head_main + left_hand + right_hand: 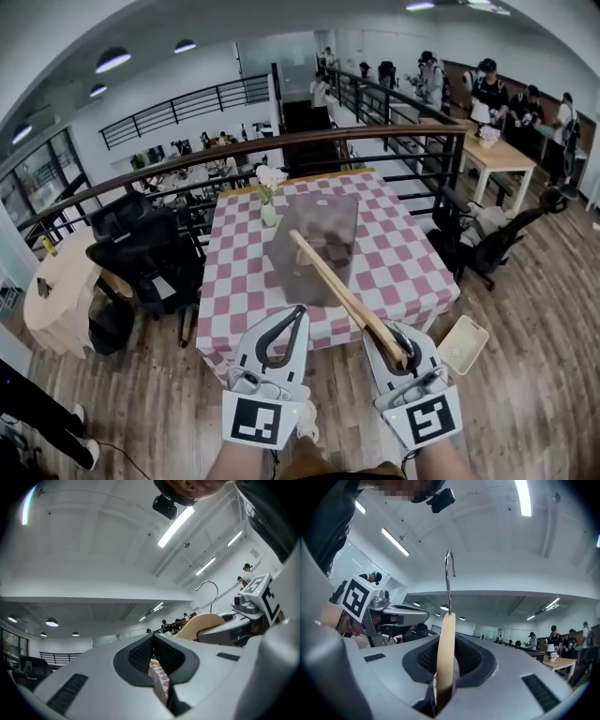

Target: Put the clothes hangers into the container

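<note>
A long wooden hanger (337, 289) slants from my right gripper (394, 330) up over the near edge of the table toward the grey translucent container (317, 232) on the pink checked cloth. The right gripper is shut on the hanger; in the right gripper view the wooden bar (446, 653) stands between the pads with its metal hook (449, 573) rising above. My left gripper (301, 312) hangs beside it at the table's front edge, shut with nothing in it; its tips (152, 637) meet. The hanger (201, 620) also shows in the left gripper view.
A small vase of flowers (269, 195) stands behind the container. Black office chairs sit to the left (150, 253) and right (487, 246) of the table. A white tray (462, 344) lies on the wooden floor at right. A railing (281, 141) runs behind; people stand far back.
</note>
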Demonstrator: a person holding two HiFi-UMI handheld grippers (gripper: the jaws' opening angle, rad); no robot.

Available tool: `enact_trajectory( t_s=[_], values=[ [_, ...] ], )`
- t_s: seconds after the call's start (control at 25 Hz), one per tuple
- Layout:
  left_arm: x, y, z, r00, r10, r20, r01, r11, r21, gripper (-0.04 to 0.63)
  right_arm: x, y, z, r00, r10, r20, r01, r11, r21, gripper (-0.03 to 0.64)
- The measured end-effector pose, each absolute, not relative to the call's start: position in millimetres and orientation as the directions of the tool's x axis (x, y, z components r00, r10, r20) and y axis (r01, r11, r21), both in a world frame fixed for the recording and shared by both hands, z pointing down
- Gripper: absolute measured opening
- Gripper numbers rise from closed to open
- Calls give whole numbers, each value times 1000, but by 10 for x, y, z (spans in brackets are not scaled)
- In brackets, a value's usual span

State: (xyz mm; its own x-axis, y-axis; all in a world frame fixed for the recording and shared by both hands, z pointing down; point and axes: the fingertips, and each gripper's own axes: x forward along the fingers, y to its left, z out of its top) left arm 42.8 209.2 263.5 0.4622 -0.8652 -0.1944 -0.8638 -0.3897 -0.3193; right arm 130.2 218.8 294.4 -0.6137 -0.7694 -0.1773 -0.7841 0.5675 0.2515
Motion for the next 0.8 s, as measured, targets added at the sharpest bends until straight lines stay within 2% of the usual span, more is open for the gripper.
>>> enact_trajectory(
  t_s=[0.8],
  values=[
    [-125, -48, 2529, 559, -810, -178, -812, -492, -313, 9, 729, 115, 2867, -532, -835, -139, -835, 490, 250, 66]
  ],
)
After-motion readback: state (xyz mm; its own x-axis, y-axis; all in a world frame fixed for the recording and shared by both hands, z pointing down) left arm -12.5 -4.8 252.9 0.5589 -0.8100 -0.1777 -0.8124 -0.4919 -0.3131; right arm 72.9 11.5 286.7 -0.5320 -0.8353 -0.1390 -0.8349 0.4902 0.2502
